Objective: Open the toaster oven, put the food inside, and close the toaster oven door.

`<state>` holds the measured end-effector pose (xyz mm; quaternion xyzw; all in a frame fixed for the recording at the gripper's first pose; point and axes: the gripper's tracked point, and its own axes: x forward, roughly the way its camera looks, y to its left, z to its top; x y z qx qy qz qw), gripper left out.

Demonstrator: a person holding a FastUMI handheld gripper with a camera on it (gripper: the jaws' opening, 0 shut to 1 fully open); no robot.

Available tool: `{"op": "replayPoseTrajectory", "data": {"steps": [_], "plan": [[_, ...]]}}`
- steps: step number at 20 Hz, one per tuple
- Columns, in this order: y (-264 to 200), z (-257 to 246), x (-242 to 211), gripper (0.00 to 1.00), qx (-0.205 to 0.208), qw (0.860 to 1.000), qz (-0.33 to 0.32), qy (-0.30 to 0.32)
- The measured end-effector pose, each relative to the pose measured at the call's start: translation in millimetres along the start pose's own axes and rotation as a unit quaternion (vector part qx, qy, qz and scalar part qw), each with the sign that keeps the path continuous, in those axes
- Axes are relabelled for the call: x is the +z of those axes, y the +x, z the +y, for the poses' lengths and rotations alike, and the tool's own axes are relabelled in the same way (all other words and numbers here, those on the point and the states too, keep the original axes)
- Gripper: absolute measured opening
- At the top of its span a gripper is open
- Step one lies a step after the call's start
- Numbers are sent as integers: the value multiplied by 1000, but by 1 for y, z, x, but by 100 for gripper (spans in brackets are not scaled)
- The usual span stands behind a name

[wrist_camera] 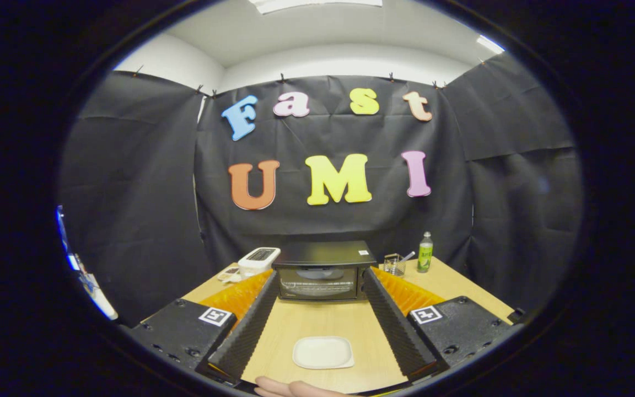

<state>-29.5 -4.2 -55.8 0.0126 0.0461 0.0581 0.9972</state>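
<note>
A black toaster oven stands at the far side of the wooden table with its glass door shut. My gripper is open wide and held well back from the oven. Its fingers run along either side of the table's middle, and their tips frame the oven's front. Between the fingers, close to me, lies a white square plate whose top looks bare. A person's hand shows at the table's near edge, just below the plate.
Left of the oven sits a white appliance with small items beside it. To the oven's right are a wire holder and a green bottle. Black cloth walls close the booth behind and on both sides.
</note>
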Motion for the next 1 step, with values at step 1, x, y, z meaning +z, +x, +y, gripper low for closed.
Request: {"op": "replayPoseTrajectory", "data": {"steps": [1], "plan": [[0, -3, 0, 100, -4, 1000, 0, -2]]}}
